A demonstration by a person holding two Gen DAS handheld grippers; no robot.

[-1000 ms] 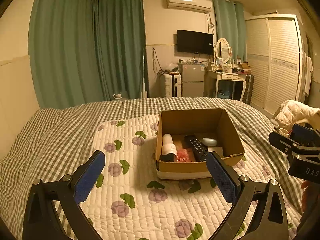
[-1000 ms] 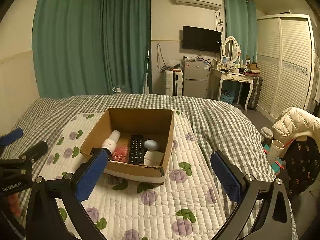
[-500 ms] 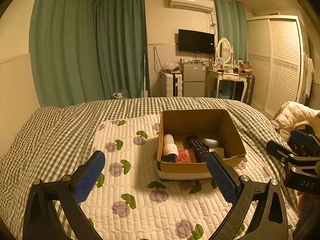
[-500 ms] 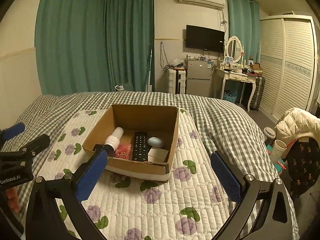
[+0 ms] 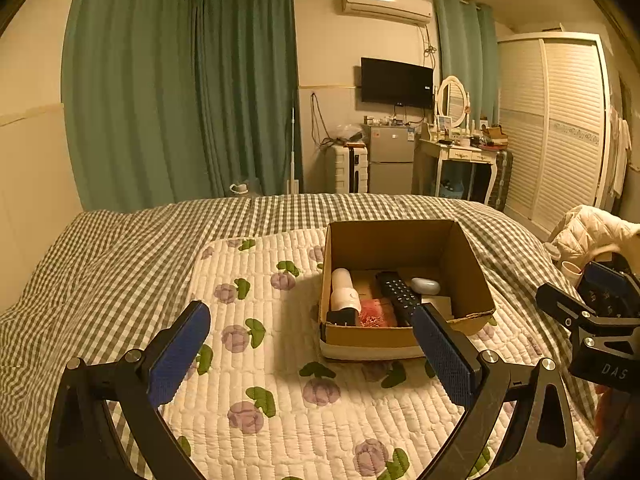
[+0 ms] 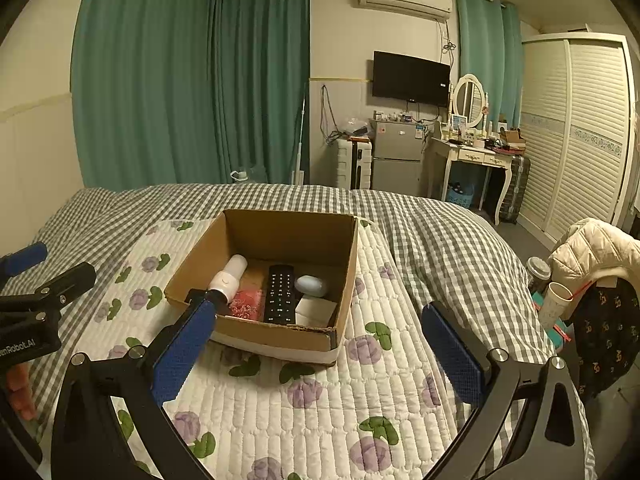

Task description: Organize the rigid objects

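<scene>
Box [image 6: 276, 240] sits on quilt [image 6: 304, 408] w/ remote [image 6: 281, 294], white tube [image 6: 231, 276], pale case [image 6: 312, 285] & red pouch [image 6: 246, 305] inside. L gripper [image 5: 310, 354] & R gripper [image 6: 316, 350] both hover near it, fingers wide apart, holding nothing.

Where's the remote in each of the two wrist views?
Left wrist: the remote lies in the box, right of centre, its near end hidden behind the left gripper's right finger.
Right wrist: the remote is just left of centre, fully visible in the box.
Shared landmark: the TV on the far wall.
</scene>
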